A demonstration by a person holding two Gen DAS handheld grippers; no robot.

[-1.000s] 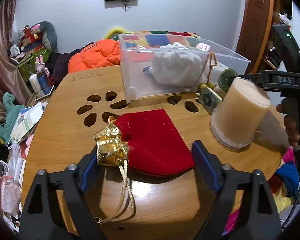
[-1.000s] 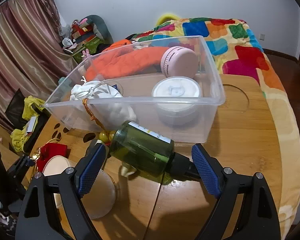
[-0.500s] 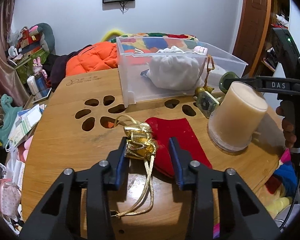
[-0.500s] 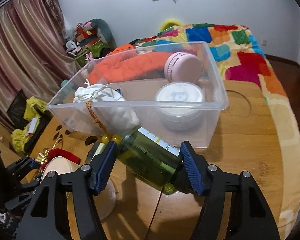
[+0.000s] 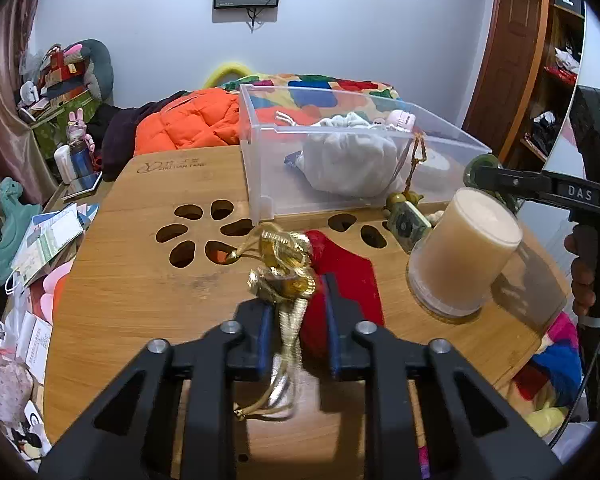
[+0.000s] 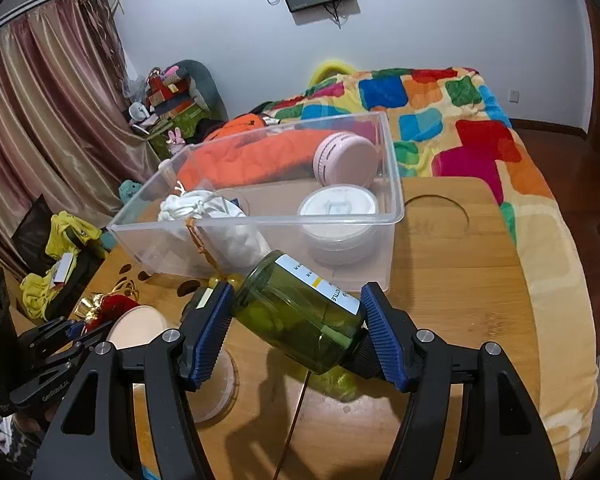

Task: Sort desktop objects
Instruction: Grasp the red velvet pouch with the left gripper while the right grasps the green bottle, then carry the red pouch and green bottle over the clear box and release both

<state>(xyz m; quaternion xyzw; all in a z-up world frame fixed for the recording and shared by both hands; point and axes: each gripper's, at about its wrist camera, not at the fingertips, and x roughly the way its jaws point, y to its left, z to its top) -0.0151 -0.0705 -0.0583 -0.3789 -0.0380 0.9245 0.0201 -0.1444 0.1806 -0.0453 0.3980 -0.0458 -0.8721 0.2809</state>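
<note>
Green glass bottle [image 6: 300,312] sits crosswise in the clenched right claw [image 6: 296,328], long axis tilted, clear bin [image 6: 396,200] just ahead and above; left claw [image 5: 296,320] pinches the red pouch [image 5: 340,280] neck on the tabletop [image 5: 140,288], farther out.

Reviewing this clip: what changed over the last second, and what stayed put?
The left gripper closed on the red pouch at its gold neck, bunching it. The right gripper clamped the green bottle and lifted it off the table. The clear bin and cream cup stayed put.
</note>
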